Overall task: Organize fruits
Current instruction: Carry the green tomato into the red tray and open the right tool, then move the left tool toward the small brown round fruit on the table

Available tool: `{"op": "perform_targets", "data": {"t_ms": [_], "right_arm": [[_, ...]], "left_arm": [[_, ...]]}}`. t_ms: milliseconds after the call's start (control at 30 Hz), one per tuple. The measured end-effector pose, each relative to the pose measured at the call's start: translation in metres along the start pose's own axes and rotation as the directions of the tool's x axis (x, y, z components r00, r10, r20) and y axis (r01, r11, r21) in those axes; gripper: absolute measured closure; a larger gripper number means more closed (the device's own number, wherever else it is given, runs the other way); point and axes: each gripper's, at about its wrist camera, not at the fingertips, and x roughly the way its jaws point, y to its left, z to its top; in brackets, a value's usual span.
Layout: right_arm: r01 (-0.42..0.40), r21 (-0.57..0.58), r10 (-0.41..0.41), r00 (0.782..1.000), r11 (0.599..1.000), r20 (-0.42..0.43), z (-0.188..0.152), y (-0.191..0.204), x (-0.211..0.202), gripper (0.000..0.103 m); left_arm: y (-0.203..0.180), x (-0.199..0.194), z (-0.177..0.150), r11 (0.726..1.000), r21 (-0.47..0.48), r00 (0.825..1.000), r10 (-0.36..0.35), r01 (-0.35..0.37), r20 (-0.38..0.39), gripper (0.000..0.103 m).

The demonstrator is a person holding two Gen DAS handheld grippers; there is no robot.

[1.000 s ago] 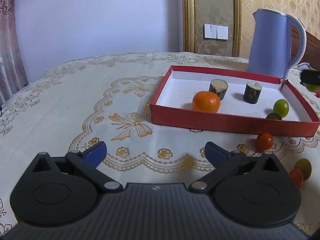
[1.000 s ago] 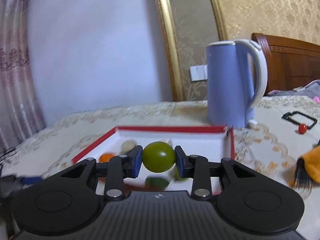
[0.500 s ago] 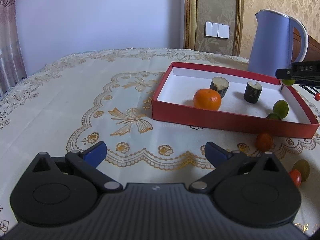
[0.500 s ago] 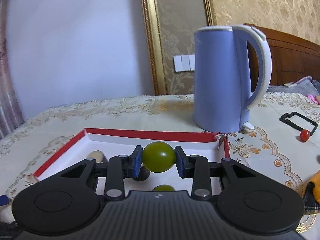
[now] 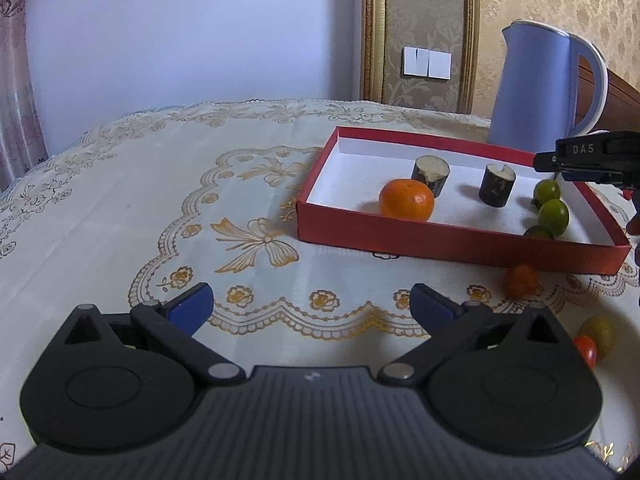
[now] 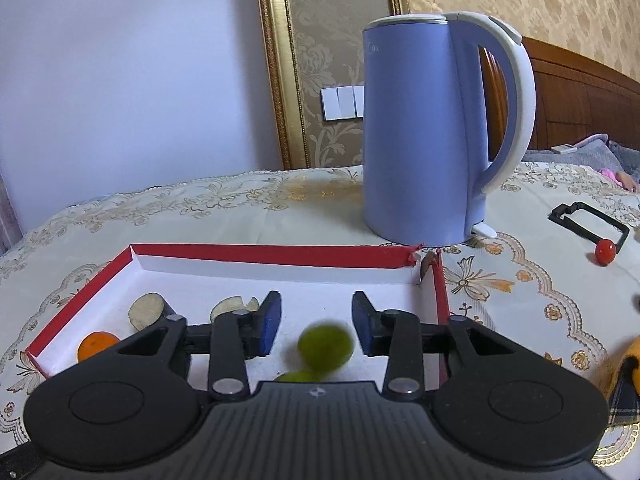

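The red tray (image 5: 448, 236) with a white floor holds an orange (image 5: 406, 199), two dark cut pieces (image 5: 431, 170) and several green fruits (image 5: 553, 211). My right gripper (image 6: 317, 322) hangs over the tray's right part with its jaws opening. A blurred green fruit (image 6: 326, 346) is loose between and below the pads, touching neither. Another green fruit (image 6: 298, 377) lies beneath it. My left gripper (image 5: 310, 308) stands open over the tablecloth in front of the tray, holding nothing.
A blue kettle (image 5: 540, 88) stands behind the tray's far right corner. A small orange fruit (image 5: 521, 280), a yellow-green fruit (image 5: 598, 332) and a red tomato (image 5: 585, 350) lie on the cloth before the tray. A red tomato (image 6: 605, 251) sits by a black frame (image 6: 588, 224).
My right gripper has come in over the tray and its pads have parted from the green fruit, which has dropped out of them. The left gripper has stayed where it was.
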Motion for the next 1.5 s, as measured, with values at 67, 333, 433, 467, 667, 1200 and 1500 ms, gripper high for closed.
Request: {"op": "perform_targets", "data": {"t_ms": [67, 333, 433, 467, 667, 1200, 1500], "right_arm": [[-0.002, -0.005, 0.002, 1.0, 1.0, 0.001, -0.001, 0.001, 0.0, 0.059], [-0.001, -0.024, 0.001, 1.0, 1.0, -0.001, -0.003, 0.005, -0.001, 0.059], [-0.002, -0.028, 0.002, 1.0, 1.0, 0.003, -0.005, 0.005, -0.009, 0.058], [-0.004, -0.031, 0.004, 1.0, 0.999, 0.006, -0.006, 0.005, -0.013, 0.058], [-0.026, -0.04, 0.029, 0.998, 0.999, 0.055, -0.016, 0.006, -0.049, 0.041], [-0.097, 0.016, 0.094, 0.988, 0.995, 0.119, -0.074, 0.0, -0.12, 0.026], [-0.09, 0.043, 0.084, 0.989, 0.995, 0.123, -0.089, -0.012, -0.133, 0.016]], "left_arm": [[0.0, 0.0, 0.0, 1.0, -0.002, 1.0, -0.002, 0.002, -0.003, 0.0], [0.0, 0.0, 0.0, 1.0, 0.0, 1.0, -0.007, 0.007, -0.002, 0.0], [0.0, 0.0, 0.0, 1.0, -0.001, 1.0, -0.007, 0.007, -0.003, 0.0], [0.0, 0.0, 0.0, 1.0, -0.003, 1.0, -0.007, 0.007, -0.003, 0.0], [0.0, 0.0, 0.001, 1.0, -0.006, 1.0, -0.007, 0.007, -0.005, 0.0], [0.001, -0.001, 0.0, 1.0, -0.008, 1.0, -0.004, 0.004, -0.01, 0.0], [0.0, -0.002, 0.0, 1.0, -0.002, 1.0, -0.021, 0.021, -0.009, 0.0]]}}
